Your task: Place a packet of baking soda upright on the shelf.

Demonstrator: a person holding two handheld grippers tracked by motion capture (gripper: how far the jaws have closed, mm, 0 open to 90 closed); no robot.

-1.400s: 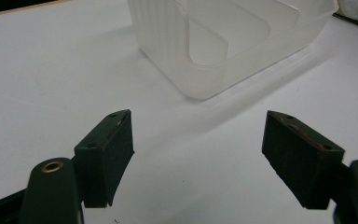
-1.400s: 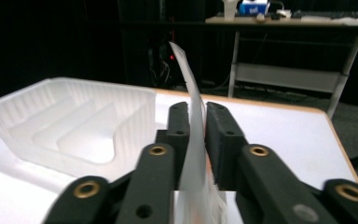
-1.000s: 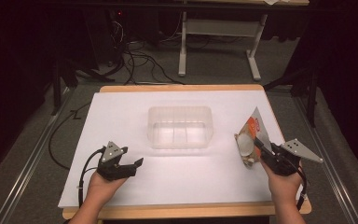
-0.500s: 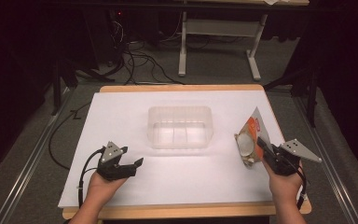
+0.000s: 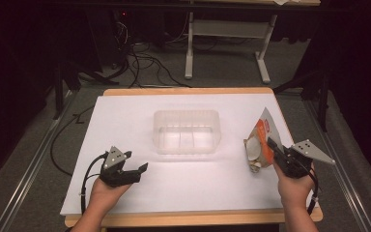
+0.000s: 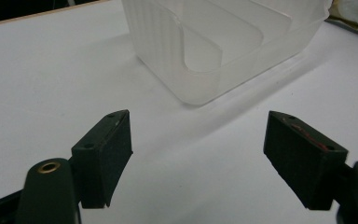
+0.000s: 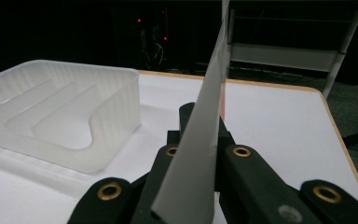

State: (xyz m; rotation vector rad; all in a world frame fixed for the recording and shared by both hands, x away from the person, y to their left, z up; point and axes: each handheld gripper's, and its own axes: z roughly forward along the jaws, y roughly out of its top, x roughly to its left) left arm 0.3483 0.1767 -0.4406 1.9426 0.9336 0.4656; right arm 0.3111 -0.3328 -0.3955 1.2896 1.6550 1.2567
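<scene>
Translucent plastic bin (image 5: 187, 131) stands mid-table, between packet (image 5: 262, 140) and left tongs (image 5: 137, 172).

High view looks down; both tongs cameras (low, close) share the container (image 5: 187, 131).

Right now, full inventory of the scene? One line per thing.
bin: 1, clear frosted plastic with inner dividers, middle of the sheet
packet: 1, orange and white, right side of the sheet, edge clamped in the right gripper
sheet: 1, white, covers the table
table: 1, light wood edge
frame: 1, white metal legs, floor behind the table
cables: several, black, floor at the back
left gripper: 1, black, front left, jaws open, nothing between them
right gripper: 1, black, front right, shut on the packet
hands: 2, bottom edge
</scene>
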